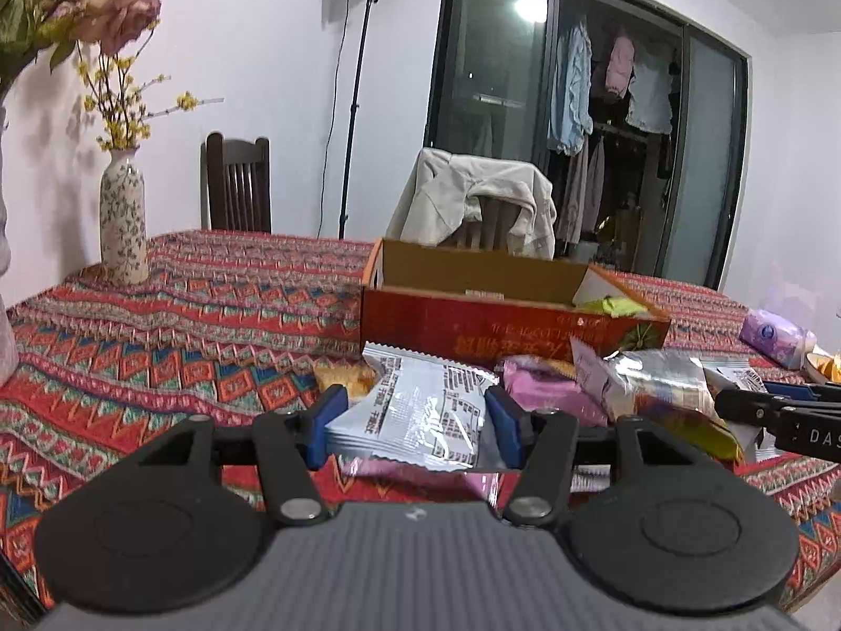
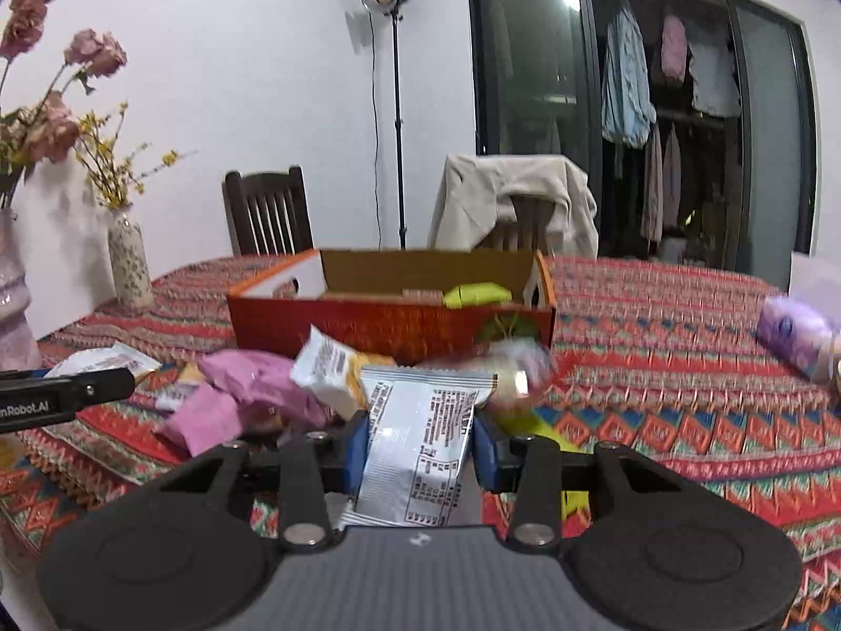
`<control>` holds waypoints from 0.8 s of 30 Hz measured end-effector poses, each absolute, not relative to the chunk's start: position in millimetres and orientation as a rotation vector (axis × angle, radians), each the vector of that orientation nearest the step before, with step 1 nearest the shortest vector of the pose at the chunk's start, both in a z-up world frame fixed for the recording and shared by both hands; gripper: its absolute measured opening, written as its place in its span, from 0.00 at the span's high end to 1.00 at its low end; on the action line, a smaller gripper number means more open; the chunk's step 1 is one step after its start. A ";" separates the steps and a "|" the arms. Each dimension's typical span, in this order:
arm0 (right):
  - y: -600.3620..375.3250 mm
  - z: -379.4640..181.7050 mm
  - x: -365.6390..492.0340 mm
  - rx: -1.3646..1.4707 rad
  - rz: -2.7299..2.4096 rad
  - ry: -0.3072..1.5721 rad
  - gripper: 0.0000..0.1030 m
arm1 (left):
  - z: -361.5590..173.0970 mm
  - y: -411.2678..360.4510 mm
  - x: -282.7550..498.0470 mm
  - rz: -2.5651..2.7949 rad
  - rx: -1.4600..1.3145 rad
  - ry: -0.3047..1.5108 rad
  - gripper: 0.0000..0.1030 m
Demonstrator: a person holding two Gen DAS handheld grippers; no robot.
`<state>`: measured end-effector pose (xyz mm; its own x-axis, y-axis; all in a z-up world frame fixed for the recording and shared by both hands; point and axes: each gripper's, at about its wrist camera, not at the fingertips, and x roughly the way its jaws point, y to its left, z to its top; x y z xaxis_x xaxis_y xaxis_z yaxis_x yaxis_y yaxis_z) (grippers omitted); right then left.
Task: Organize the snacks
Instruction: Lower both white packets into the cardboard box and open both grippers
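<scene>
My left gripper (image 1: pixel 416 423) is shut on a silver snack packet (image 1: pixel 420 413), held just above the patterned tablecloth in front of the red cardboard box (image 1: pixel 504 318). My right gripper (image 2: pixel 419 444) is shut on another silver snack packet (image 2: pixel 415 452), also in front of the box (image 2: pixel 389 323). A yellow-green packet (image 2: pixel 475 294) lies inside the box. Several loose snacks lie between the grippers and the box: pink packets (image 2: pixel 247 394), a white and orange packet (image 2: pixel 328 368) and a blurred clear packet (image 2: pixel 518 370). The right gripper's arm shows at the right edge of the left wrist view (image 1: pixel 778 413).
A purple tissue pack (image 2: pixel 796 336) lies at the table's right. A patterned vase (image 1: pixel 123 221) and a larger vase (image 2: pixel 13 289) stand at the left. Two chairs (image 2: pixel 268 213), one draped with a jacket (image 2: pixel 512 200), stand behind the table.
</scene>
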<state>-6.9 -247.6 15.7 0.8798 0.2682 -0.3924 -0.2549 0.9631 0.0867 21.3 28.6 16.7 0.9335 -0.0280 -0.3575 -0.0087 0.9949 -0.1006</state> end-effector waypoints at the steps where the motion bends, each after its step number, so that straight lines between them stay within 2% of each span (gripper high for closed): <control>1: -248.0 18.0 -6.9 0.033 0.274 0.405 0.61 | 19.1 28.0 22.1 -0.010 -0.100 0.360 0.43; 12: -247.9 37.4 18.8 0.036 0.288 0.344 0.61 | 42.8 19.5 50.8 -0.018 -0.082 0.302 0.43; 24: -244.8 59.6 89.6 0.018 0.285 0.305 0.61 | 66.1 4.3 113.3 -0.021 -0.044 0.257 0.43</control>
